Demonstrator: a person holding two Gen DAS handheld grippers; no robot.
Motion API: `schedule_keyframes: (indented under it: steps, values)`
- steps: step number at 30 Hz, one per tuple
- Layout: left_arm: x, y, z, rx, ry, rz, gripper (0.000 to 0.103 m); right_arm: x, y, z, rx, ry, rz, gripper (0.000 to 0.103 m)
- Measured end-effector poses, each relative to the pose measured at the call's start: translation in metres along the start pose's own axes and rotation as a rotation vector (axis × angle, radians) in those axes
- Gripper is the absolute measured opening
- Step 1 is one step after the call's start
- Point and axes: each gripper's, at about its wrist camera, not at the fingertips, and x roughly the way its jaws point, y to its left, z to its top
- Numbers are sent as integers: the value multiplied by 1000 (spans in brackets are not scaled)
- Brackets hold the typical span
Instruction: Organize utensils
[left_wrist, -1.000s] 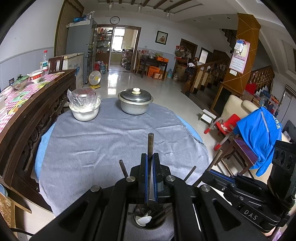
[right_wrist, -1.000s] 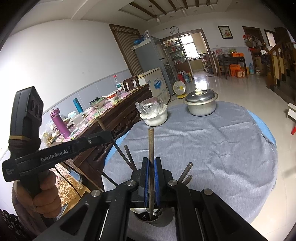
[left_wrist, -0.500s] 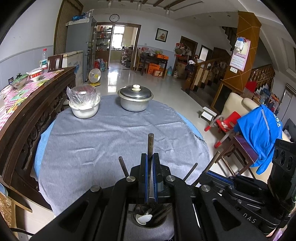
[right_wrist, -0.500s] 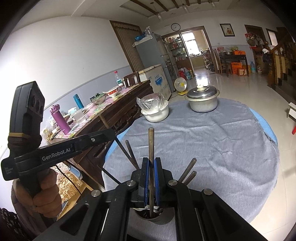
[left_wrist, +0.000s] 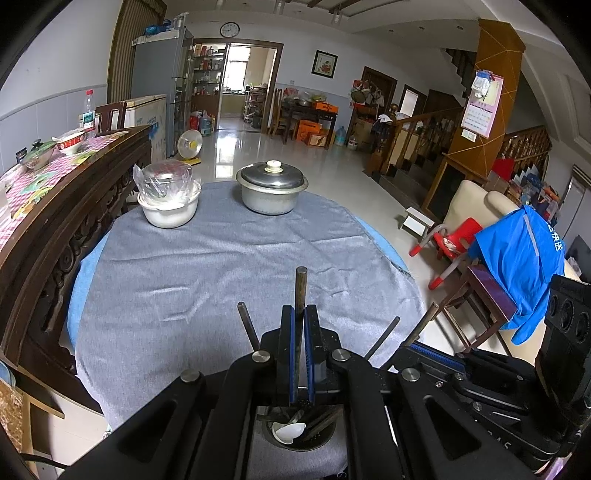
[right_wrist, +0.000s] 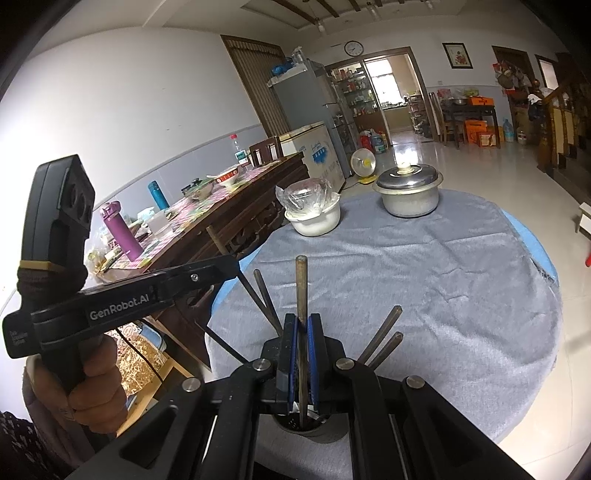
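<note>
Left wrist view: the left claw (left_wrist: 301, 350) is clamped on an upright chopstick (left_wrist: 300, 291), its blue pads pressed to the dark stick above a round utensil holder (left_wrist: 301, 437) at the near edge of the tabletop (left_wrist: 221, 266). A white spoon (left_wrist: 290, 431) lies inside the holder, and other chopsticks (left_wrist: 248, 326) lean out of it to either side. The right claw's black body (left_wrist: 480, 373) sits just to the right. At the far edge of the grey cloth stand a lidded metal pot (left_wrist: 271, 188) and, near it, a white bowl (left_wrist: 169, 212) holding a plastic-wrapped dish.

Right wrist view: the right claw (right_wrist: 303, 354) is likewise closed tight on a single upright chopstick (right_wrist: 301, 288), whose lower end reaches into the holder (right_wrist: 306, 424) below. More chopsticks (right_wrist: 384, 332) fan out left and right. The left claw (right_wrist: 207, 275), gripped by a hand (right_wrist: 92, 387), pinches a chopstick of its own at the tabletop's left edge. The pot (right_wrist: 408, 194) and bowl (right_wrist: 314, 218) stand beyond.
</note>
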Motion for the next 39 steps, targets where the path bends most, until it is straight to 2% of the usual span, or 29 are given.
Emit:
schedule_keyframes:
  steps: [31, 39]
  values:
    - [15, -5, -6, 11, 54, -16, 5, 8, 2, -19, 10, 22, -46, 7]
    - [10, -10, -7, 14, 45, -33, 5, 1, 4, -18, 5, 13, -64, 7]
